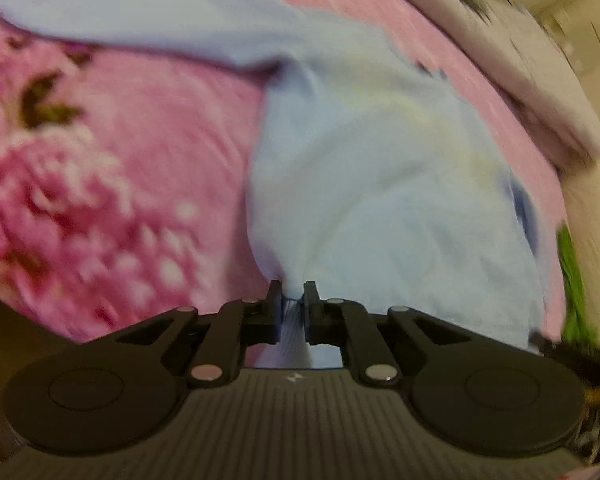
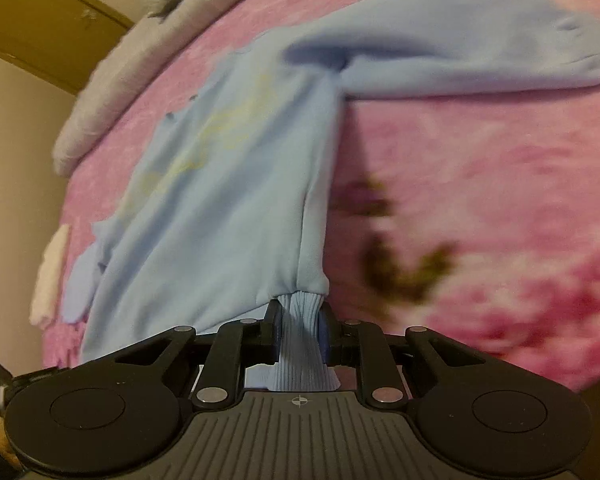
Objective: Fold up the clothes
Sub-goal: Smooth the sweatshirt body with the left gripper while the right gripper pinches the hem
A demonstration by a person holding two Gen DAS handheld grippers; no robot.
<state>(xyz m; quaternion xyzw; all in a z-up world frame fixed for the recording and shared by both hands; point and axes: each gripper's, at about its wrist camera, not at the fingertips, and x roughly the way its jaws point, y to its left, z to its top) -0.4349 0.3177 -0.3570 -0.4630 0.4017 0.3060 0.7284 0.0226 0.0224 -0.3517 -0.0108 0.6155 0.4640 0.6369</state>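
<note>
I've got the pink floral blanket (image 2: 500, 184) spread under everything, and on it the light blue sweatshirt (image 2: 220, 184) lying face up, one sleeve (image 2: 440, 52) flung out sideways. My right gripper (image 2: 300, 328) is clamped on the ribbed hem (image 2: 300, 344); my left gripper (image 1: 293, 308) is pinched tight on the sweatshirt's other bottom corner. I'd say I'm at the first fold: next, lift both corners evenly and carry the hem toward the collar.
</note>
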